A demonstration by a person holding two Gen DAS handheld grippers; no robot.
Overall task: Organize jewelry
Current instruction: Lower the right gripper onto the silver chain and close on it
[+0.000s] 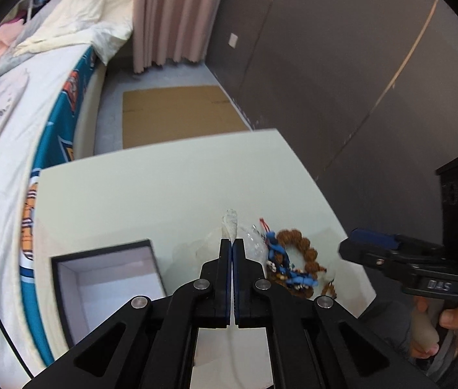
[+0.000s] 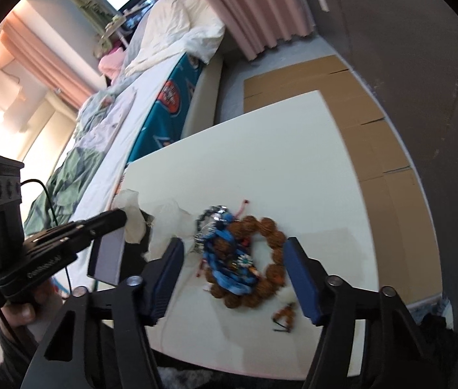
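A pile of jewelry lies on the white table (image 1: 170, 188): a brown wooden bead bracelet (image 1: 306, 253) (image 2: 271, 233), a blue corded piece (image 1: 280, 259) (image 2: 229, 259) and a silvery beaded piece (image 2: 207, 223). My left gripper (image 1: 231, 241) is shut on a clear plastic bag (image 1: 230, 225), which shows as whitish plastic (image 2: 133, 218) at its tip (image 2: 118, 217) in the right wrist view. An open black box with a pale lining (image 1: 105, 278) (image 2: 105, 256) sits left of the pile. My right gripper (image 2: 233, 259) is open, its fingers either side of the pile, above it.
A bed with white and teal bedding (image 1: 34, 123) (image 2: 164, 97) runs along the table's left side. Flat cardboard (image 1: 177, 113) (image 2: 342, 77) lies on the floor beyond the table. A dark wall (image 1: 358, 64) is on the right. A small brown trinket (image 2: 285, 316) lies near the table's front edge.
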